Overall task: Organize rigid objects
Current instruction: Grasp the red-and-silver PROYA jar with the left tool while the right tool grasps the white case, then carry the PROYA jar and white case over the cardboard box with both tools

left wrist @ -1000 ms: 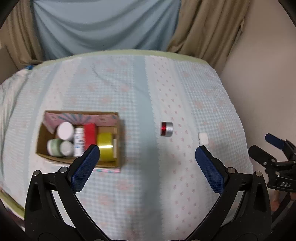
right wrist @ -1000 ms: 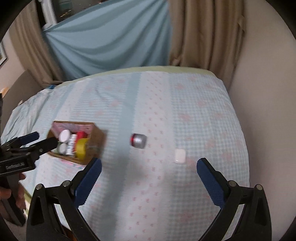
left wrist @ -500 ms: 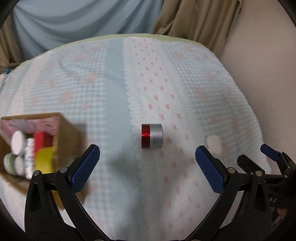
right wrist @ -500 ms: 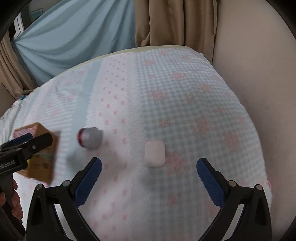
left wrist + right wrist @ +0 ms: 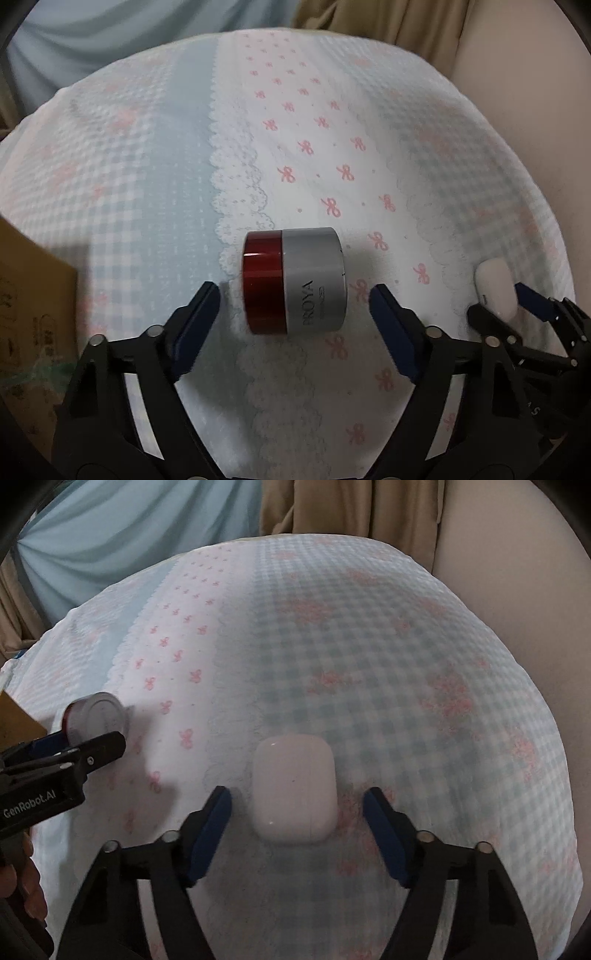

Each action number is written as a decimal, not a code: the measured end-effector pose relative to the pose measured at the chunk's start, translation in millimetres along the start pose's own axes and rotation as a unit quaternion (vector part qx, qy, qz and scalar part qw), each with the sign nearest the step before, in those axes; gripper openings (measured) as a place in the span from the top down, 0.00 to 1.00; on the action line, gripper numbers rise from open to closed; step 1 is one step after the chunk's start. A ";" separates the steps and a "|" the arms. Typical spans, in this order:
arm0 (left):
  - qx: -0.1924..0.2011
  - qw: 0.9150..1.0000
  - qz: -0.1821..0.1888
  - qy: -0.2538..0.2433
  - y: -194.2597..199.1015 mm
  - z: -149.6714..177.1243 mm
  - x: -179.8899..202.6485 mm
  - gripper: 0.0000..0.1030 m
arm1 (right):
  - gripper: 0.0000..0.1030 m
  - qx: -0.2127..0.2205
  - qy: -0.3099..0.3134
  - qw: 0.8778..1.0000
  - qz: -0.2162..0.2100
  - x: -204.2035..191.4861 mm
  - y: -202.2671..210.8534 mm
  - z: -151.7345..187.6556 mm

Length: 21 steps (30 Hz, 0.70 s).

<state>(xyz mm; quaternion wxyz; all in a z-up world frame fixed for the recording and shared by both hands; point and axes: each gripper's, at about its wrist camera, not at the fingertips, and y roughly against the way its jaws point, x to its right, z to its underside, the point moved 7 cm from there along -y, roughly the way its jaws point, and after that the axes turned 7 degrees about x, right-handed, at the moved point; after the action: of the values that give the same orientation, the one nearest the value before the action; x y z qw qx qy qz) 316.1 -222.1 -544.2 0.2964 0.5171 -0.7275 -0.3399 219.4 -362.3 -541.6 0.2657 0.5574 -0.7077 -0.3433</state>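
A silver jar with a red lid [image 5: 295, 280] lies on its side on the patterned cloth. My left gripper [image 5: 293, 295] is open, its blue pads on either side of the jar with gaps to both. A white earbud case [image 5: 294, 790] lies flat on the cloth. My right gripper [image 5: 297, 805] is open, its pads flanking the case without touching. The jar also shows in the right wrist view [image 5: 96, 716], behind the left gripper's fingers [image 5: 92, 751]. The case shows at the right of the left wrist view [image 5: 495, 288].
A cardboard box [image 5: 33, 314] stands at the left edge of the left wrist view, its inside hidden. The cloth-covered table [image 5: 369, 646] drops off at the right beside a beige wall. Curtains hang behind the table.
Both grippers moved forward and down. The left one now brackets the jar and the right one brackets the white case. The box slid out toward the left edge of both views.
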 end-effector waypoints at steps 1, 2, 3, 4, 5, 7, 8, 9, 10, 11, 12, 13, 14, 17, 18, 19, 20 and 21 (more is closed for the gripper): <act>-0.003 1.000 0.000 0.000 -3.1 -0.1 0.6 0.29 | 0.41 0.000 0.000 1.000 0.005 1.1 -1.8 -0.9; -0.004 1.000 0.002 0.000 -4.0 -0.6 1.1 0.34 | 0.42 -0.002 0.000 1.000 0.010 1.6 -3.1 -1.3; -0.004 1.000 0.002 0.000 -5.7 -1.1 1.0 0.40 | 0.45 -0.004 -0.001 1.000 0.016 2.5 -3.6 -2.2; -0.005 1.000 -0.002 -0.001 -7.2 -1.3 0.6 0.45 | 0.47 -0.004 -0.003 1.000 0.019 3.1 -3.9 -2.8; -0.006 1.000 -0.004 -0.001 -7.2 -0.9 0.2 0.55 | 0.49 -0.004 -0.005 1.000 0.020 2.9 -3.4 -4.0; -0.005 1.000 -0.003 0.002 -6.1 -1.4 -1.1 0.62 | 0.57 -0.004 -0.005 1.000 0.019 1.0 -2.8 -4.1; -0.004 1.000 -0.003 0.002 -4.9 -1.0 -1.4 0.62 | 0.60 -0.004 -0.003 1.000 0.016 -1.1 -3.3 -4.6; -0.003 1.000 -0.010 0.000 -4.7 -1.2 -2.0 0.62 | 0.60 -0.004 0.001 1.000 0.017 -2.1 -3.0 -4.1; 0.000 1.000 -0.014 -0.001 -4.0 -1.1 -2.5 0.62 | 0.60 -0.003 0.004 1.000 0.021 -3.0 -3.2 -4.3; 0.001 1.000 -0.014 -0.002 -3.3 -1.0 -2.7 0.63 | 0.60 -0.004 0.003 1.000 0.020 -2.6 -3.0 -4.4; 0.002 1.000 -0.013 -0.001 -2.5 -0.5 -3.6 0.63 | 0.60 -0.003 0.001 1.000 0.019 -3.2 -3.8 -5.0; 0.003 1.000 -0.012 0.002 -1.3 0.2 -5.0 0.63 | 0.60 -0.003 -0.003 1.000 0.016 -3.9 -3.2 -5.2; 0.003 1.000 -0.013 0.003 0.3 1.3 -5.9 0.63 | 0.60 -0.003 -0.005 1.000 0.015 -3.8 -3.2 -4.6; 0.005 1.000 -0.016 0.009 6.8 3.4 -9.7 0.63 | 0.60 -0.001 -0.010 1.000 0.016 -2.7 -0.3 -5.1; 0.007 1.000 -0.015 0.012 10.5 3.3 -10.5 0.63 | 0.60 0.001 -0.013 1.000 0.015 -2.4 1.7 -5.9; 0.009 1.000 -0.015 0.014 13.8 2.5 -10.9 0.63 | 0.60 0.003 -0.016 1.000 0.014 -2.0 4.5 -6.8; 0.013 1.000 -0.014 0.014 18.0 1.7 -11.1 0.63 | 0.60 0.004 -0.018 1.000 0.014 -0.7 7.2 -7.3; 0.017 1.000 -0.014 0.015 22.9 0.1 -11.3 0.63 | 0.60 0.007 -0.020 1.000 0.013 -0.9 12.4 -9.0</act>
<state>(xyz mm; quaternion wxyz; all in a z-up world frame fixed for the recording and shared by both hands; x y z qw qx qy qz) 306.7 -206.0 -526.9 0.2936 0.5370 -0.7213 -0.3242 219.0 -361.4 -526.2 0.2519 0.5434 -0.7224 -0.3455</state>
